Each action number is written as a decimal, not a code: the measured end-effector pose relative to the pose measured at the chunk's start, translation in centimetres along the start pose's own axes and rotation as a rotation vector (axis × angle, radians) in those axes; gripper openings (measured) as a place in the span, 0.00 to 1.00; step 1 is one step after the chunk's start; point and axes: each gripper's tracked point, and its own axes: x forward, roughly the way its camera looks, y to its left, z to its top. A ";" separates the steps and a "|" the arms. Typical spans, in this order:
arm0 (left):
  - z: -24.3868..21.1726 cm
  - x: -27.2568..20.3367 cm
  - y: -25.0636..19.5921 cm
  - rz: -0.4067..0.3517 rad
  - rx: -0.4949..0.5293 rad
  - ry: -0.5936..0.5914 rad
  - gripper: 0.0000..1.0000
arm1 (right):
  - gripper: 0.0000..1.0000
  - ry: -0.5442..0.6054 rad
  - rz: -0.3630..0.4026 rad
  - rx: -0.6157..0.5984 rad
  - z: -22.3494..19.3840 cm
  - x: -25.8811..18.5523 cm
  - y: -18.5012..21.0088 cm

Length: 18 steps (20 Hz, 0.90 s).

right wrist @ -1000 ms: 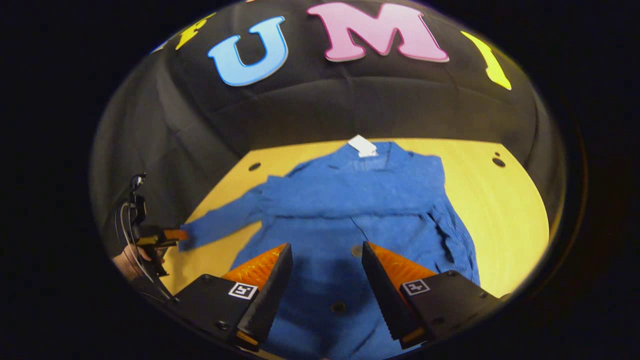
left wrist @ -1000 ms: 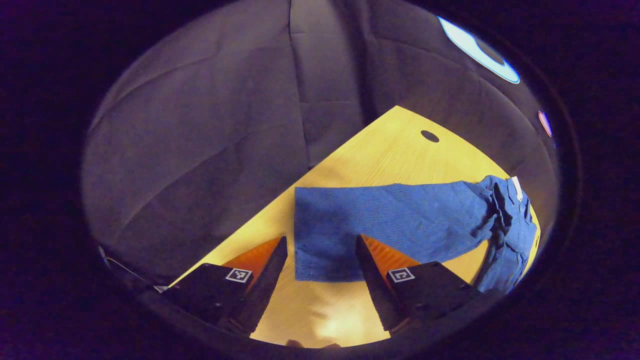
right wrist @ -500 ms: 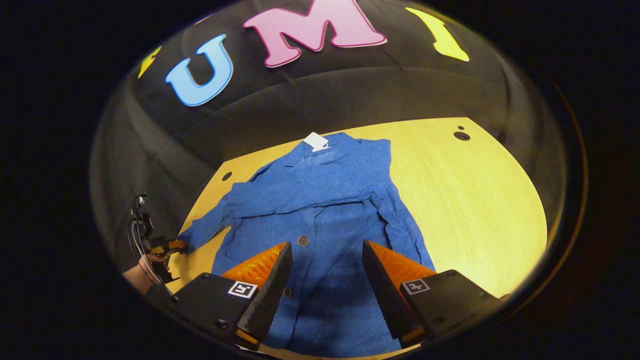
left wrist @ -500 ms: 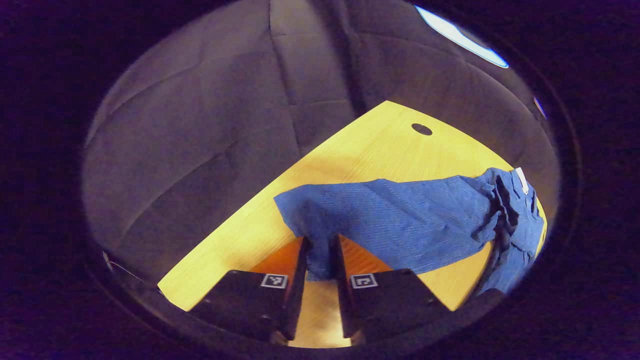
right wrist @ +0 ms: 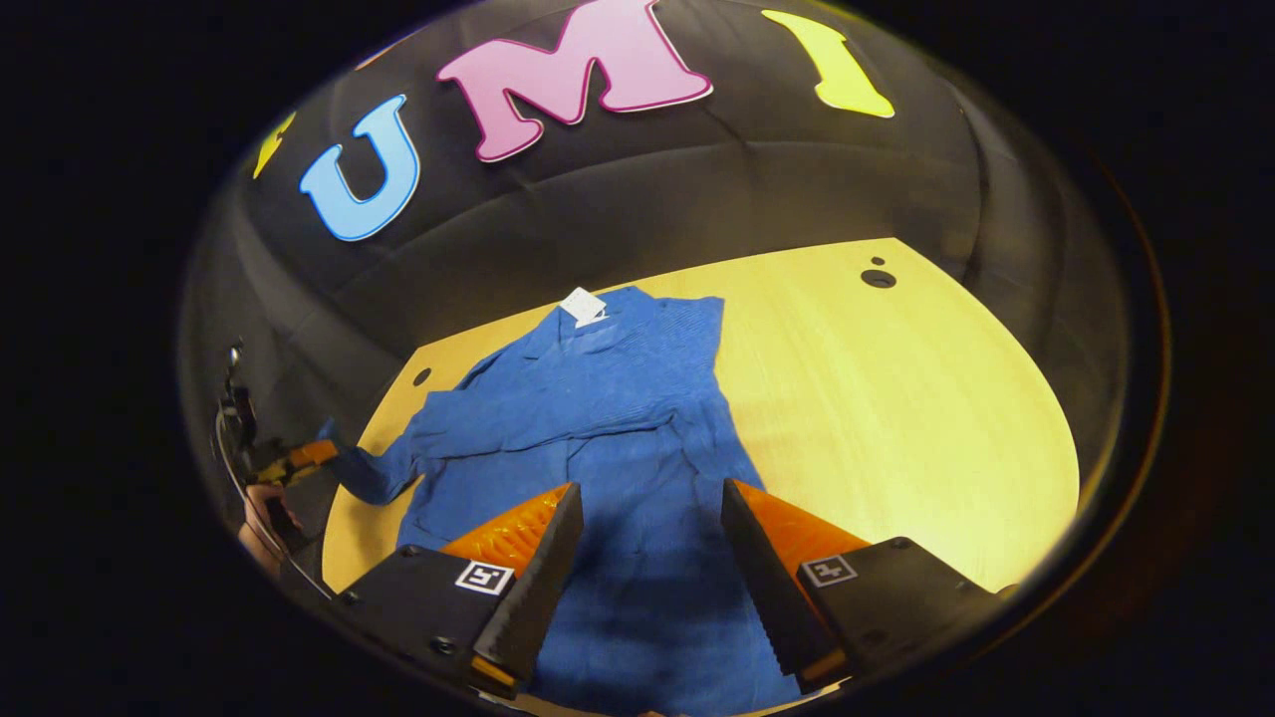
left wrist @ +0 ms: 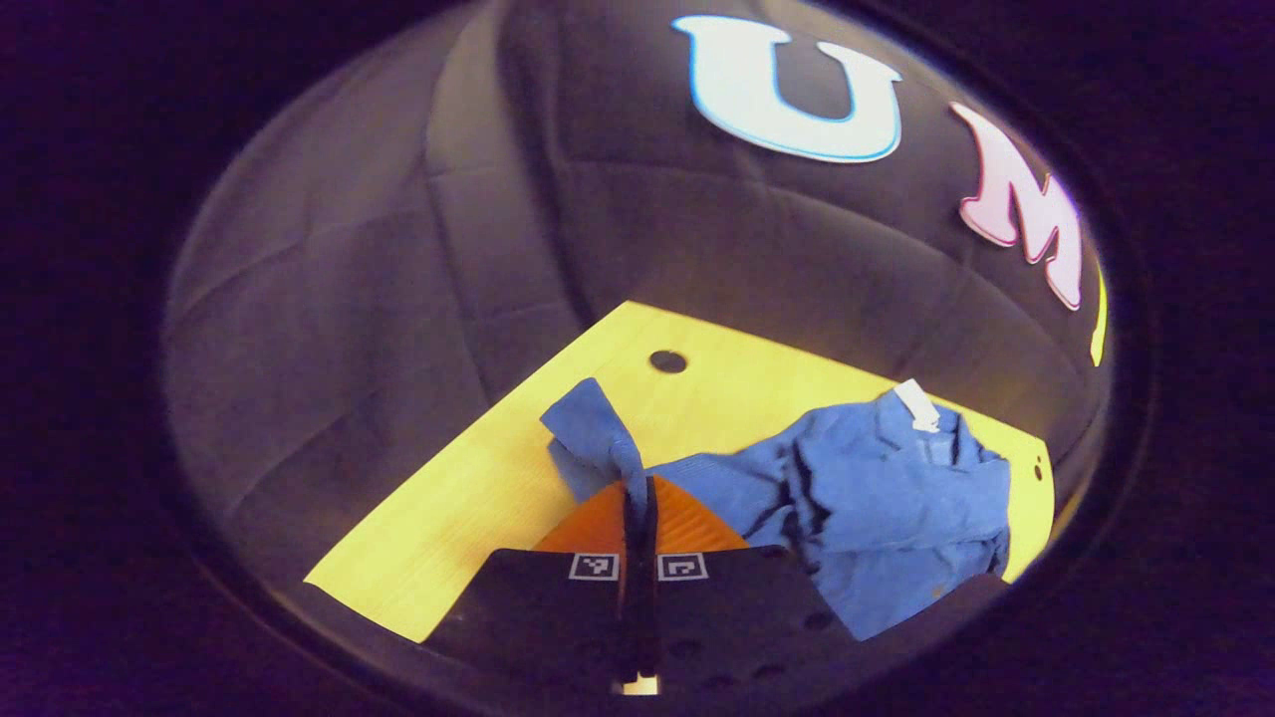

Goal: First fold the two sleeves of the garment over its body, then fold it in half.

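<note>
The left gripper (left wrist: pixel 637 498) has pinched the blue sleeve (left wrist: pixel 598 438) and lifted it toward the cardigan's body (left wrist: pixel 877 498).

Left gripper view looks low along the table (left wrist: pixel 478 488) from its left edge; right gripper view looks down from the near edge. Both share the garment (right wrist: pixel 608 418).

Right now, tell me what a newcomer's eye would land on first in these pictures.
The blue garment spread on the yellow table catches the eye first, its white tag at the far collar. Next is the left hand-held gripper, shut on the sleeve and lifting it off the table at the garment's left side. The right hand-held gripper hangs open over the garment's lower body.
</note>
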 end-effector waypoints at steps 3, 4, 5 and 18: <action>1.5 0.6 -16.1 -0.275 0.080 -0.029 0.00 | 0.90 -0.006 -0.008 0.005 0.1 -0.6 -1.7; 1.2 1.1 -20.5 -0.348 0.108 -0.022 0.00 | 0.90 -0.009 -0.014 0.009 0.1 -0.9 -2.4; 0.0 1.0 -24.3 -0.403 0.152 -0.003 0.00 | 0.90 -0.015 -0.019 0.017 0.1 -1.3 -3.0; -2.8 -6.5 -21.5 -0.602 0.246 0.091 0.70 | 0.89 0.082 -0.075 0.052 -6.4 -4.6 -7.5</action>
